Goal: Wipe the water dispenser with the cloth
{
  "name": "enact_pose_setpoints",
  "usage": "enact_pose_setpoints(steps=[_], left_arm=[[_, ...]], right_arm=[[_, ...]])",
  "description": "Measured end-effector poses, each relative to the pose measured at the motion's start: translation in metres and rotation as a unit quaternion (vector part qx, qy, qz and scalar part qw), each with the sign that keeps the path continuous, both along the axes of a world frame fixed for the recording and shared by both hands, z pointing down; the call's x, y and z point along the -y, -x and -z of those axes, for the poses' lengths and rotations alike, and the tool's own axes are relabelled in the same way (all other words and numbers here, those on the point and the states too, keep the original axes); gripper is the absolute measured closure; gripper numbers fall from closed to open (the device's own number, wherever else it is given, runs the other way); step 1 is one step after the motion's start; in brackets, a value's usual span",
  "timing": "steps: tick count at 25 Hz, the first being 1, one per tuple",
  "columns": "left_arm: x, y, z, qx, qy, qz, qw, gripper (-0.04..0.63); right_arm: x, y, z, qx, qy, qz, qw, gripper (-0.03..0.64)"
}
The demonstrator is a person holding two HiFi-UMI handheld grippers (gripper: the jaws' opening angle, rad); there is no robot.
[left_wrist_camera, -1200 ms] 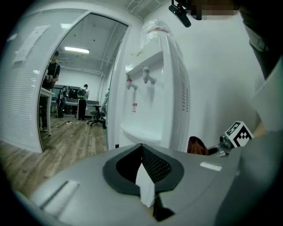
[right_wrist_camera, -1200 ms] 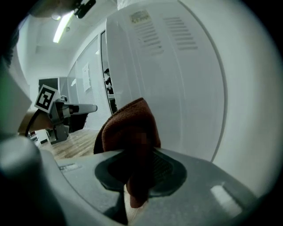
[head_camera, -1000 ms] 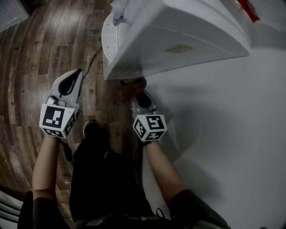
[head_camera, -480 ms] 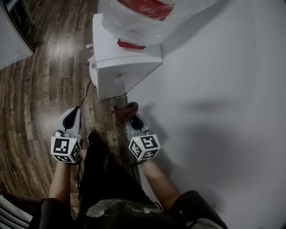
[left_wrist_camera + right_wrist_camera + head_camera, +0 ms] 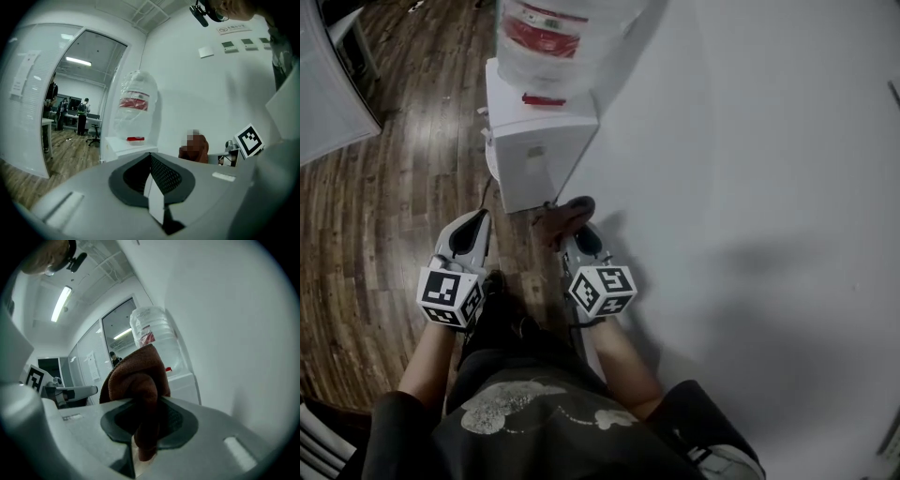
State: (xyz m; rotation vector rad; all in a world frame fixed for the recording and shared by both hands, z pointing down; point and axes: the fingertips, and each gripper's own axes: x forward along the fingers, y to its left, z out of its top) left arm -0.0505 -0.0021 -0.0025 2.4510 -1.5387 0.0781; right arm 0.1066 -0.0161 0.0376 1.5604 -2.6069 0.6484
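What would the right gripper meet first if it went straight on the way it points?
Probably the white cabinet of the water dispenser, touched first by the brown cloth clamped in the right gripper; depth is unclear.

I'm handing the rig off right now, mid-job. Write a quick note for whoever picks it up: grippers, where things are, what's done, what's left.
Left gripper: jaws together, holding nothing.
Right gripper: shut on the brown cloth, which is bunched and sticks out past the jaws.
Water dispenser: white, standing on the wood floor against the wall, bottle on top, ahead of both grippers.
Done: cloth is gripped. It is not on the dispenser now; whether any wiping has been done can't be told.
Left: bring the cloth onto the dispenser and wipe its surfaces.
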Motion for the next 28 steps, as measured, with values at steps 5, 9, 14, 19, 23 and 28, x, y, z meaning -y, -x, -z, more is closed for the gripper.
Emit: enact_pose_setpoints(steps=[5, 9, 14, 19, 23, 28], left_arm=[[-0.037, 0.002, 0.021, 0.012, -0.01, 0.021, 0.9997, 0.575], [-0.063, 0.01, 0.019, 0.023, 0.004, 0.04, 0.9989, 0.576], [-0.075, 0.019, 0.019, 0.029, 0.01, 0.043, 0.9986, 0.575], [-0.089, 0.034, 0.023, 0.024, 0.003, 0.033, 0.9992, 0.575], [-0.108, 0.056, 0.017, 0.014, 0.008, 0.021, 0.9997, 0.575], [-0.143, 0.09, 0.007, 0.006, 0.014, -0.026, 0.9995, 0.575]], right_arm=[[-0.021, -0.013, -0.011, 0.022, 0.029, 0.003, 0.999, 0.554], [-0.033, -0.018, -0.024, 0.046, 0.057, 0.002, 0.997, 0.554], [-0.047, -0.022, -0.021, 0.044, 0.057, 0.0, 0.997, 0.554], [-0.065, -0.016, -0.014, 0.026, 0.055, -0.008, 0.998, 0.554], [-0.086, -0.001, -0.006, 0.024, 0.048, -0.037, 0.998, 0.554], [-0.13, 0.031, -0.005, 0.05, 0.043, -0.09, 0.994, 0.554]])
